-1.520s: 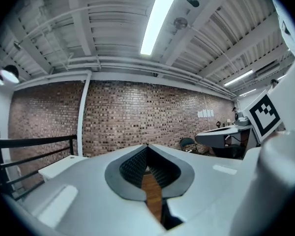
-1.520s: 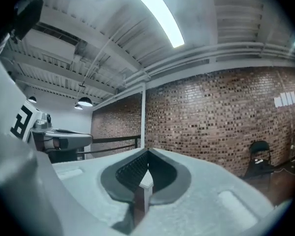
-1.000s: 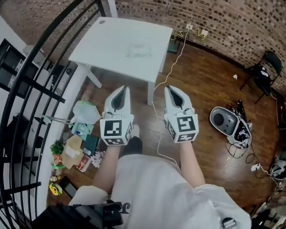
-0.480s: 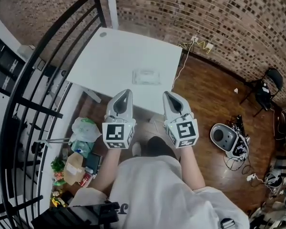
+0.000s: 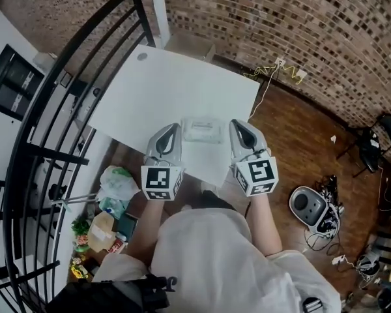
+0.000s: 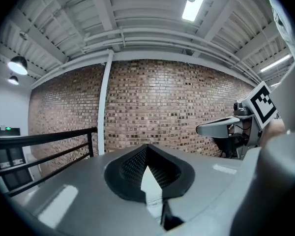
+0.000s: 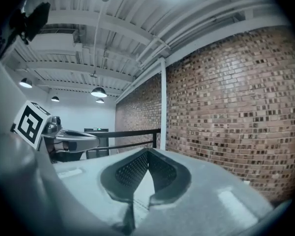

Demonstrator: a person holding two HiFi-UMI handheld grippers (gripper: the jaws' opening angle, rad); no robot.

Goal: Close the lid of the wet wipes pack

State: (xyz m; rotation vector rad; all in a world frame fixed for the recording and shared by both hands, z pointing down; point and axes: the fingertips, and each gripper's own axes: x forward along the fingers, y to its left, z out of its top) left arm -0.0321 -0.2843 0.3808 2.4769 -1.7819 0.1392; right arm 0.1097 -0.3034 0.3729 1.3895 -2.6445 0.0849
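The wet wipes pack [image 5: 202,130], a pale flat packet, lies near the front edge of the white table [image 5: 156,90] in the head view. It is too small to tell how its lid stands. My left gripper [image 5: 169,129] is held just left of the pack and my right gripper [image 5: 238,125] just right of it, both near the table's front edge. Neither touches the pack, and both are shut with nothing between their jaws. The left gripper view [image 6: 146,149] and the right gripper view [image 7: 148,152] point up at a brick wall and ceiling, so the pack is hidden there.
A black railing [image 5: 58,77] runs along the left. Bags and clutter [image 5: 107,204] lie on the floor at lower left. On the wooden floor at right are a grey round device [image 5: 306,204], cables [image 5: 280,70] and a black chair [image 5: 375,142].
The view has closed in on the table. Both grippers have moved forward over its front edge and now flank the pack, which lay well ahead of them before.
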